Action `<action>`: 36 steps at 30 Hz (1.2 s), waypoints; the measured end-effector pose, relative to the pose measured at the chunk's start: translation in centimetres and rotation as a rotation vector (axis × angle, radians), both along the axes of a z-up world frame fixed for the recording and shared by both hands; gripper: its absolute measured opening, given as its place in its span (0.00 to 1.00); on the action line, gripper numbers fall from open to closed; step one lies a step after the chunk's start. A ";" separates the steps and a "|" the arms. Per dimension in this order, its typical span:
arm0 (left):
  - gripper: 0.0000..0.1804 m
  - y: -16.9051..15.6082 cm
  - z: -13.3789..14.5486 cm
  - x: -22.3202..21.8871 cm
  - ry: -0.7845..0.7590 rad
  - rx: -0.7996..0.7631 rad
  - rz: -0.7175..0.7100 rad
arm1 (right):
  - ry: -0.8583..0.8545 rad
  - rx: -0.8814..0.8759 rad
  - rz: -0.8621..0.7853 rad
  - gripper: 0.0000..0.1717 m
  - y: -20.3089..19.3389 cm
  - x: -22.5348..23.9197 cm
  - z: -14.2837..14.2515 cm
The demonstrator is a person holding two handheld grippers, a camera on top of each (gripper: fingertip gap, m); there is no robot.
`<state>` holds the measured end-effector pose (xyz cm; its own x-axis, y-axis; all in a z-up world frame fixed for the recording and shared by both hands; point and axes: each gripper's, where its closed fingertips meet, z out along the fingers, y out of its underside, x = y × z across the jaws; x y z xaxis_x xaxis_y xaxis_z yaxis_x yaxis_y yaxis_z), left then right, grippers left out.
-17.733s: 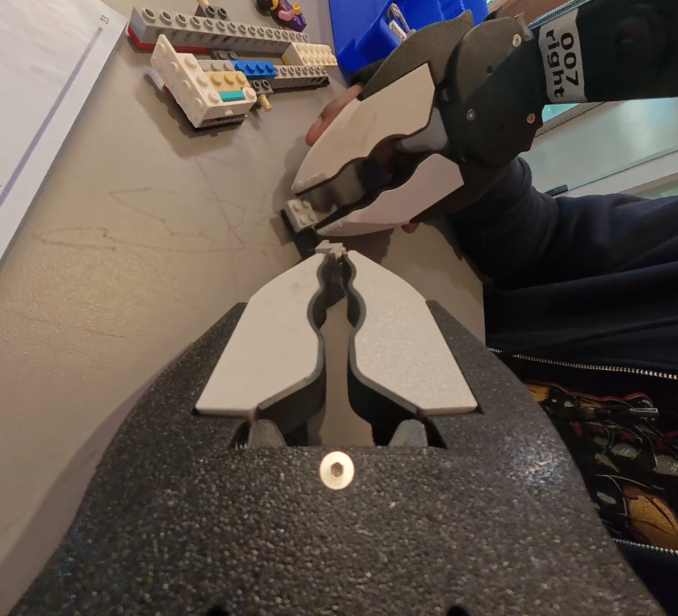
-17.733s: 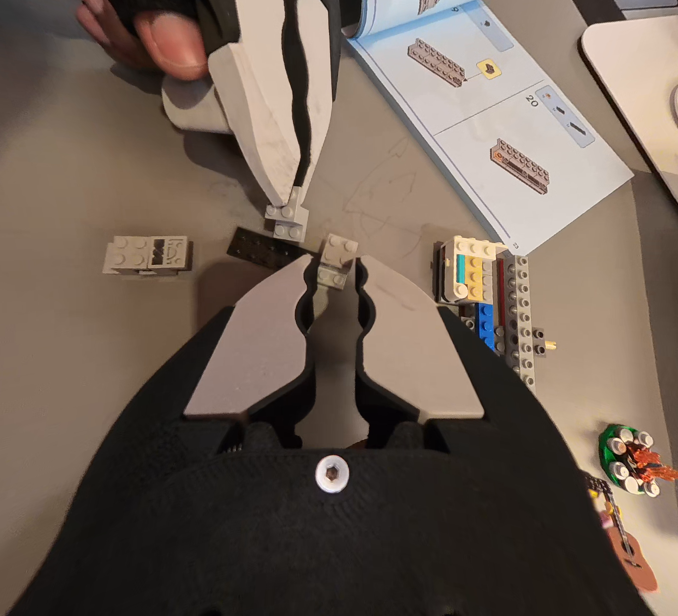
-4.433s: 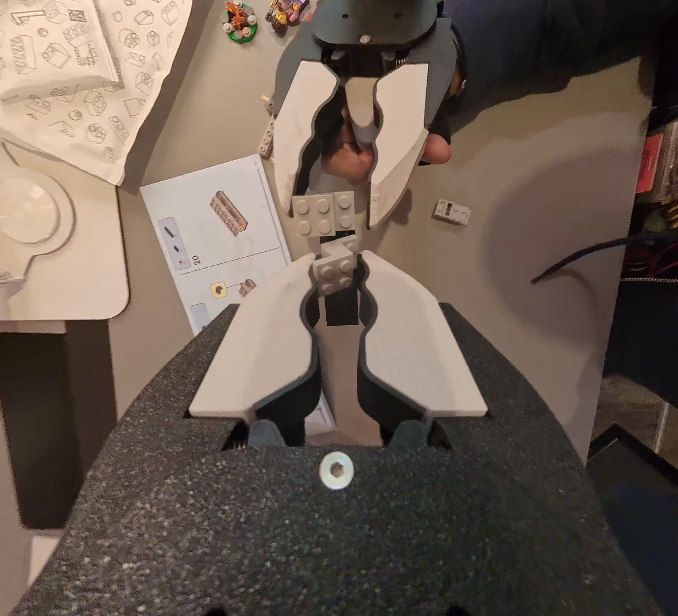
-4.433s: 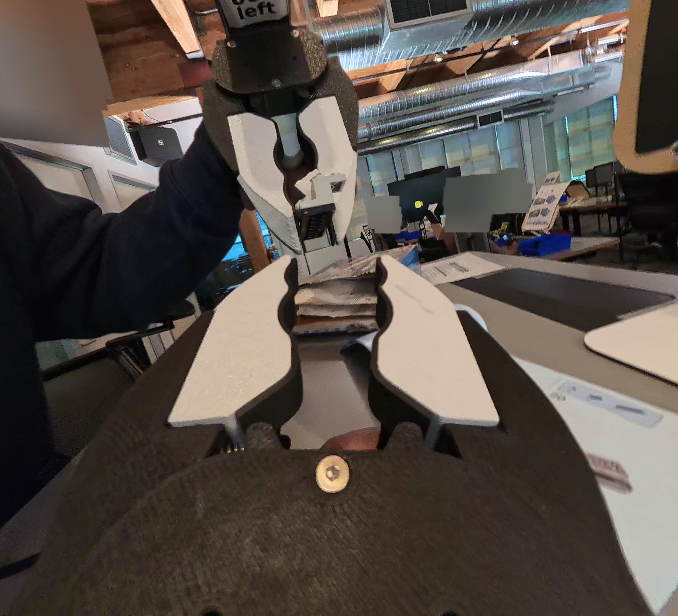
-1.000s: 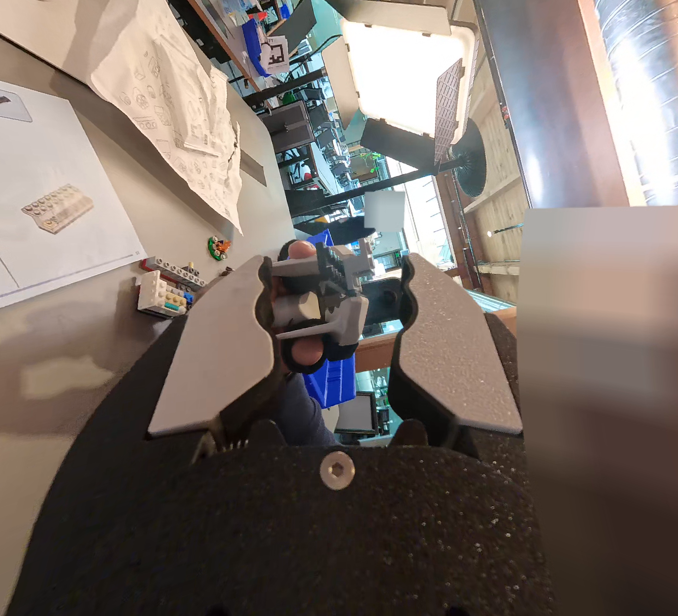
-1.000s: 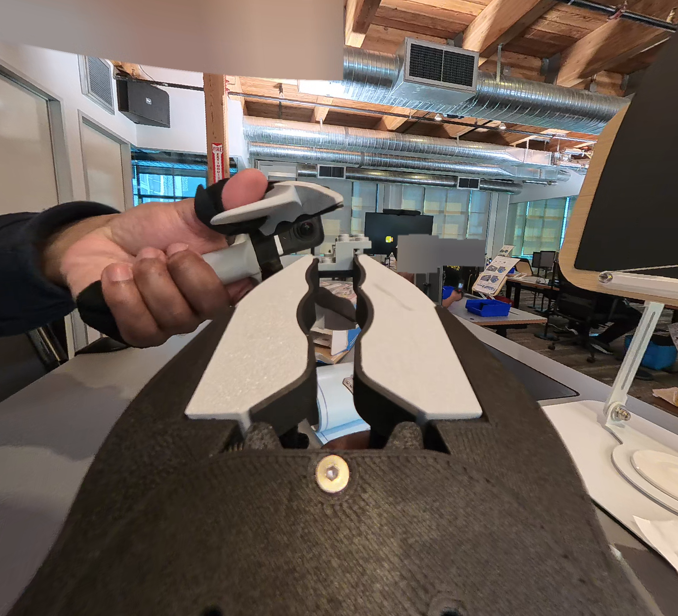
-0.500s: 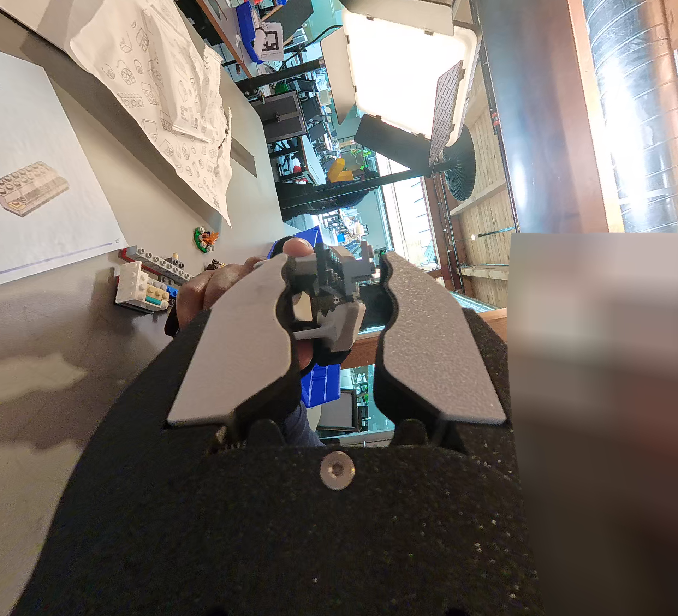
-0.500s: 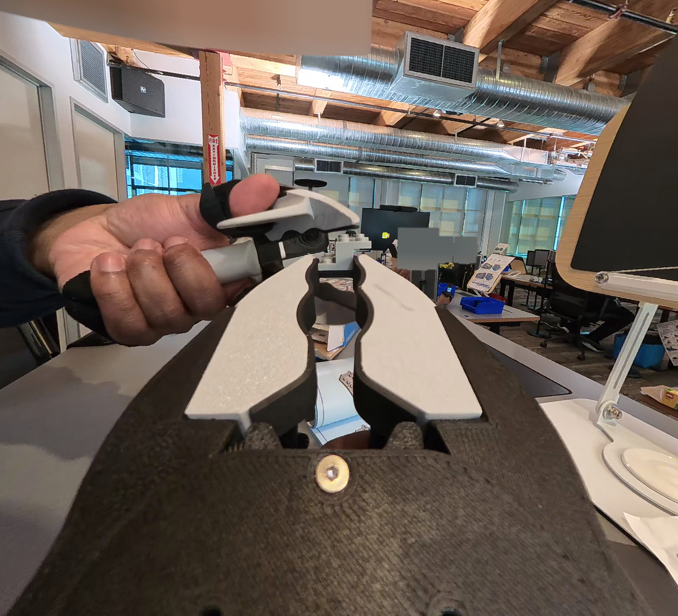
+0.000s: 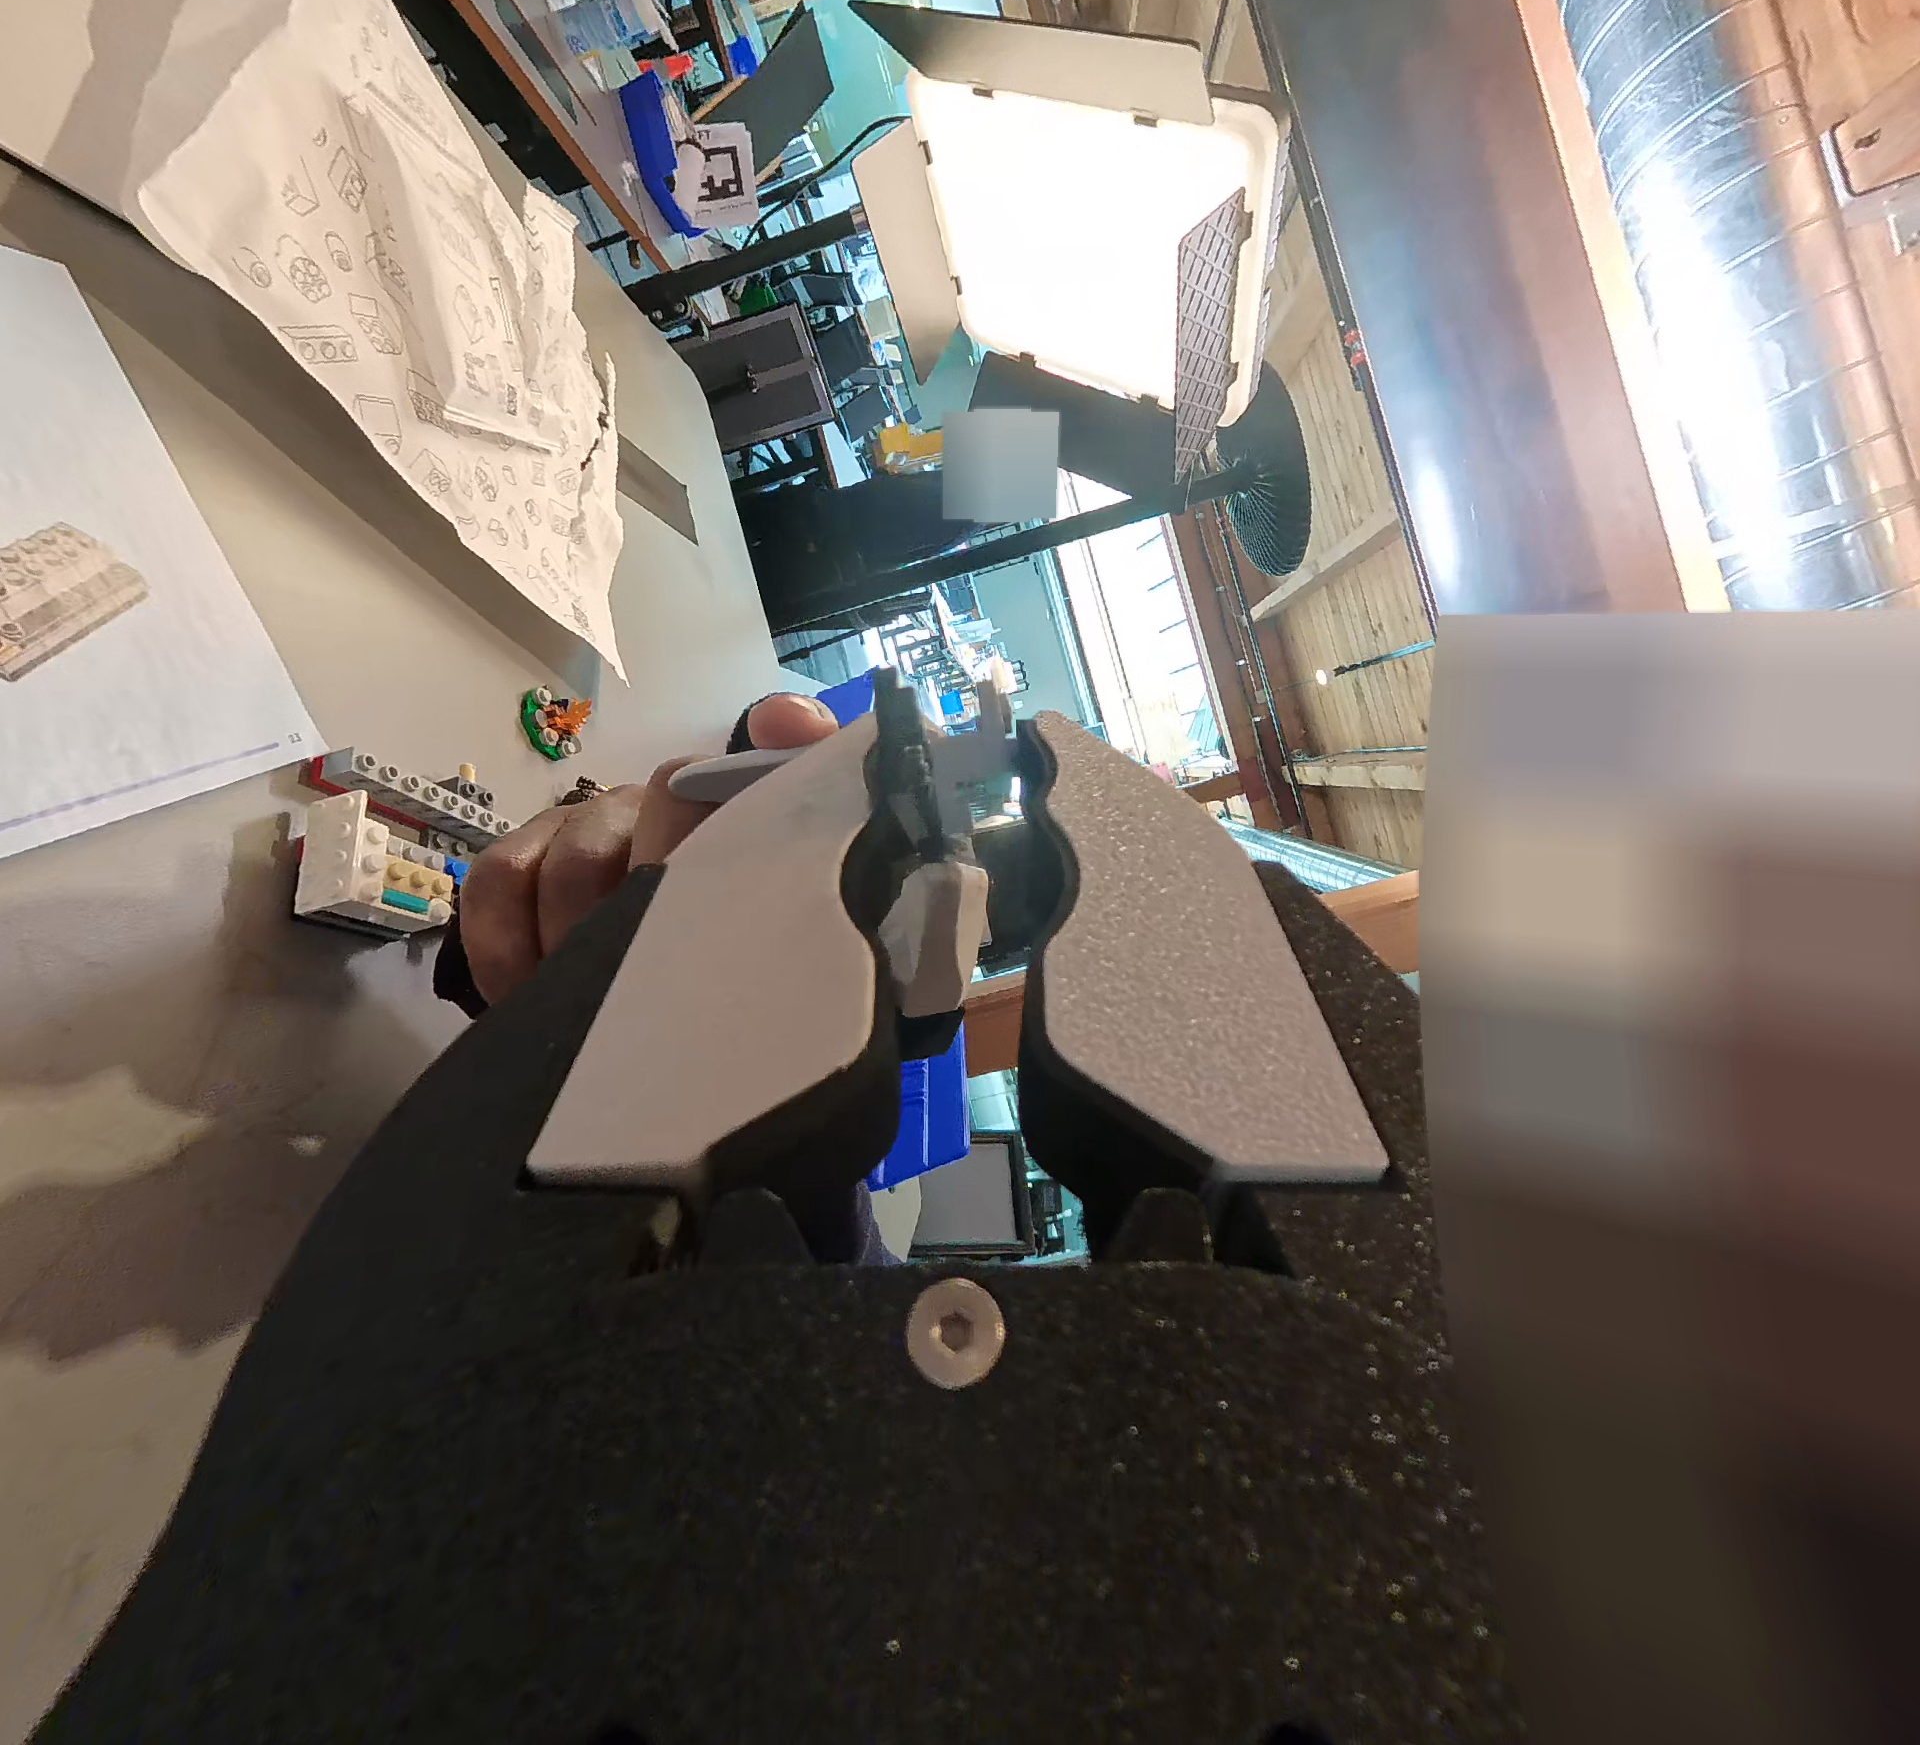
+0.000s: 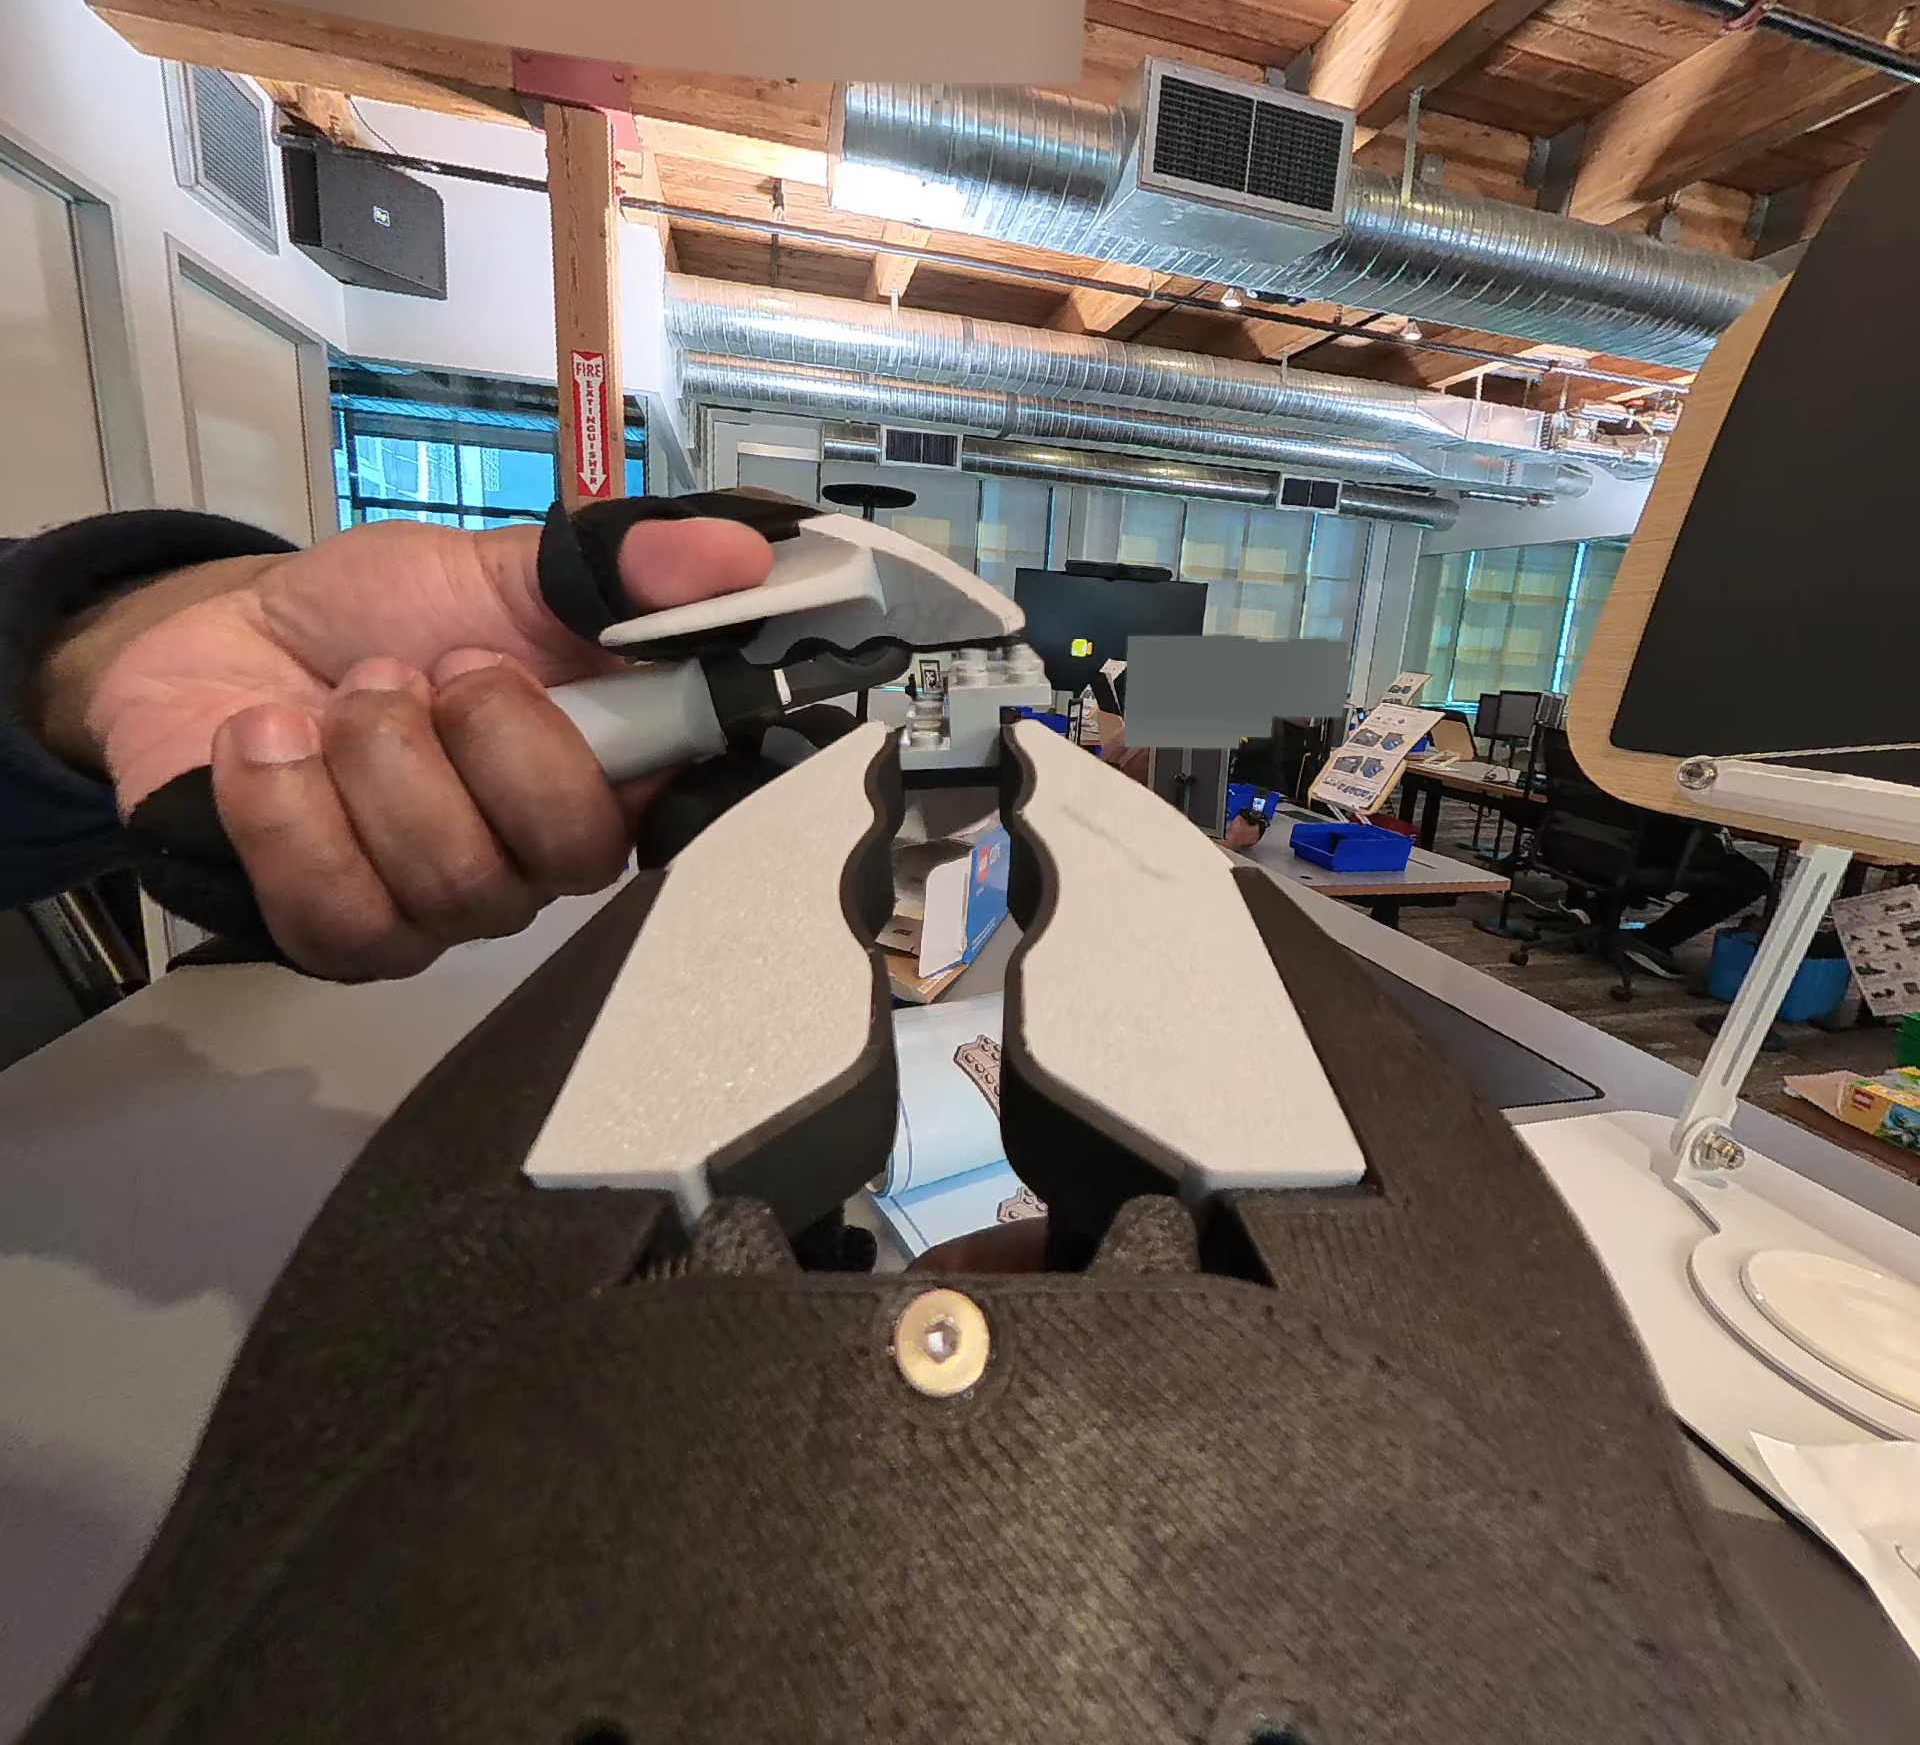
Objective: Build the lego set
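Observation:
Both grippers are raised above the grey table (image 9: 187,1020). My right gripper (image 10: 945,734) is shut on a small grey brick assembly (image 10: 971,698), studs up. My left gripper (image 9: 951,739) comes in from the side and is shut on the same assembly (image 9: 966,765), which has a black plate on one face. In the right wrist view the left gripper's upper finger (image 10: 894,594) rests on the top studs; its lower finger is hidden behind my right finger. One finger (image 9: 930,942) of the right gripper shows between my left fingers.
On the table lie an open instruction booklet (image 9: 104,573), a printed paper bag (image 9: 416,293), a partly built brick model (image 9: 384,854) and a small green piece (image 9: 556,721). A white lamp stand (image 10: 1766,968) is at the right. The tips of both grippers are at nearly the same place. The partly built brick model (image 9: 384,854) is about 15 centimetres from both grippers' fingertips.
My left jaws have closed from wide open around the assembly down onto it. My right gripper has kept its hold and barely moved.

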<state>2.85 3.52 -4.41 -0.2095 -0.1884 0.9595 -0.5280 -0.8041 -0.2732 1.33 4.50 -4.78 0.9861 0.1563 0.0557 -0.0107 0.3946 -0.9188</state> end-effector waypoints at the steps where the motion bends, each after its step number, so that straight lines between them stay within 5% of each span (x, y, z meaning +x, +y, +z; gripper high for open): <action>1: 0.11 0.0 0.0 0.0 -0.005 0.004 0.002 | 0.000 0.002 0.001 0.10 0.0 0.0 0.0; 21: 0.11 0.0 -0.3 0.1 -0.104 0.143 0.030 | 0.014 -0.007 -0.002 0.10 0.1 0.0 -0.1; 36: 0.11 0.6 -0.1 0.3 -0.107 -0.055 0.033 | 0.048 -0.018 0.000 0.13 0.3 0.1 0.0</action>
